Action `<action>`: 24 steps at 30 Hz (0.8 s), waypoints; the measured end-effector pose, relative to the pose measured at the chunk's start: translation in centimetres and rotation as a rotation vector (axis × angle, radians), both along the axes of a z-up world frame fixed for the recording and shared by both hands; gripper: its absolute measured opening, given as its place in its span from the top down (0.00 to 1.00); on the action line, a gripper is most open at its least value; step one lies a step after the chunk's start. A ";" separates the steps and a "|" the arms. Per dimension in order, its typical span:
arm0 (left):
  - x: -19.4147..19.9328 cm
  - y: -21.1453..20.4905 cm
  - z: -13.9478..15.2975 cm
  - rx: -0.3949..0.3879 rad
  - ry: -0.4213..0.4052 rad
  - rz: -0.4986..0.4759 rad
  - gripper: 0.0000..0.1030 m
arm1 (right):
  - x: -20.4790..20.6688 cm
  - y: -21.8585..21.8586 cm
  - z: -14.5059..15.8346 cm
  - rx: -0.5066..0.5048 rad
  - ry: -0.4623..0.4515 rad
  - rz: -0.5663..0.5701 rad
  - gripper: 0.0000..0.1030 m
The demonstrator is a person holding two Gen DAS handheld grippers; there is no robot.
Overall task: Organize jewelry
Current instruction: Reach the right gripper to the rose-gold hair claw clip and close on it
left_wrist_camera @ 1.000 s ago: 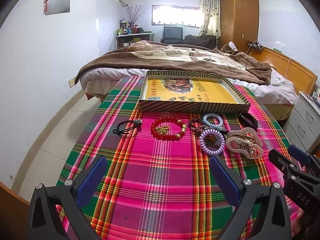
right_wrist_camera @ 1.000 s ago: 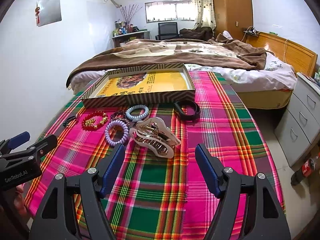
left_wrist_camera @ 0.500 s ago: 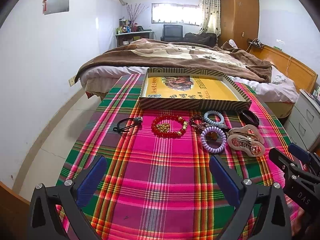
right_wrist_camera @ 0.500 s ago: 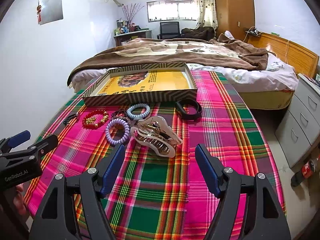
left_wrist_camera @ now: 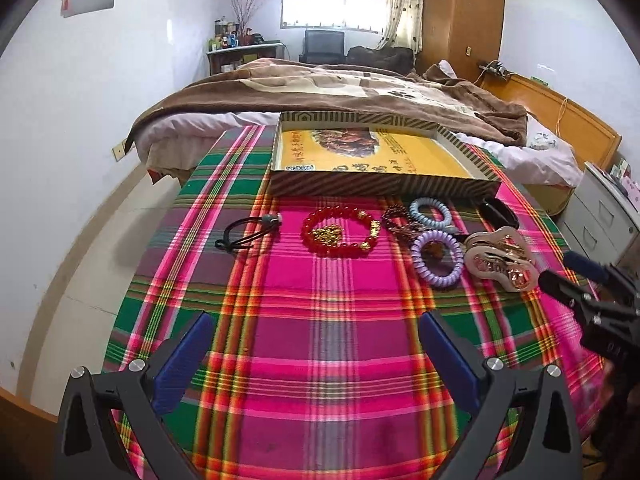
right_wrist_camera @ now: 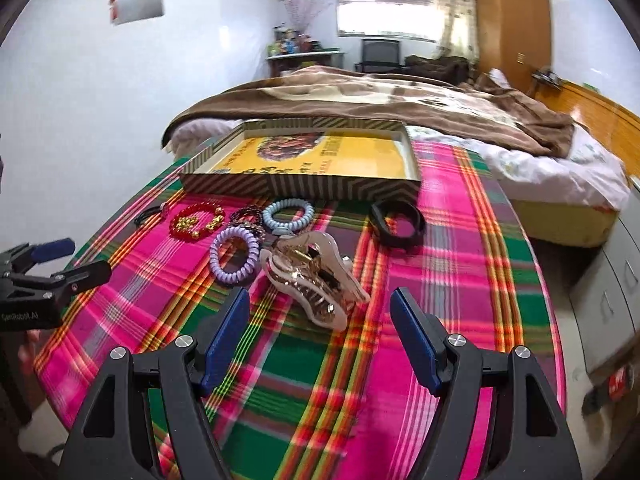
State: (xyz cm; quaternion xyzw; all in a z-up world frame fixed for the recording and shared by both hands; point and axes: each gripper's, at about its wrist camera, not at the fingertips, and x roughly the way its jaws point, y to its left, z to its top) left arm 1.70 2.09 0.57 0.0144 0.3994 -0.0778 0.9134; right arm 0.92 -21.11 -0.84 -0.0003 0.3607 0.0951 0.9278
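Note:
A shallow striped box (left_wrist_camera: 384, 184) with a yellow printed floor stands at the table's far side; it also shows in the right wrist view (right_wrist_camera: 300, 184). In front of it lie a black hair tie (left_wrist_camera: 244, 232), a red bead bracelet (left_wrist_camera: 340, 232), a dark bead bracelet (left_wrist_camera: 394, 220), a blue coil tie (left_wrist_camera: 430, 216), a purple coil tie (left_wrist_camera: 438, 258), a rose-gold hair claw (right_wrist_camera: 312, 276) and a black band (right_wrist_camera: 396, 222). My left gripper (left_wrist_camera: 316, 356) is open and empty, well short of the items. My right gripper (right_wrist_camera: 320, 336) is open and empty, just short of the hair claw.
The round table wears a pink and green plaid cloth (left_wrist_camera: 320, 320). A bed with a brown blanket (left_wrist_camera: 360, 92) stands right behind the table. Grey drawers (right_wrist_camera: 612, 280) stand at the right. A white wall runs along the left.
My right gripper has moved forward toward the hair claw, which now lies just ahead of its open fingers. My left gripper has shifted only slightly.

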 end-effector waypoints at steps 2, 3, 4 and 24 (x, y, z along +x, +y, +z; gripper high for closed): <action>0.5 0.6 -0.3 -0.004 0.015 0.006 0.00 | 1.0 0.0 -0.3 -0.002 0.011 0.030 0.29; 0.7 0.9 -0.5 -0.007 0.019 0.007 0.00 | 1.5 -0.1 -0.4 0.002 0.014 0.046 0.29; 0.9 1.1 -0.6 -0.013 0.025 0.008 0.00 | 2.0 -0.1 -0.6 0.001 0.026 0.057 0.29; 2.7 4.9 -2.1 -0.143 0.082 0.053 0.00 | 5.2 0.9 -2.2 -0.031 0.086 0.167 0.47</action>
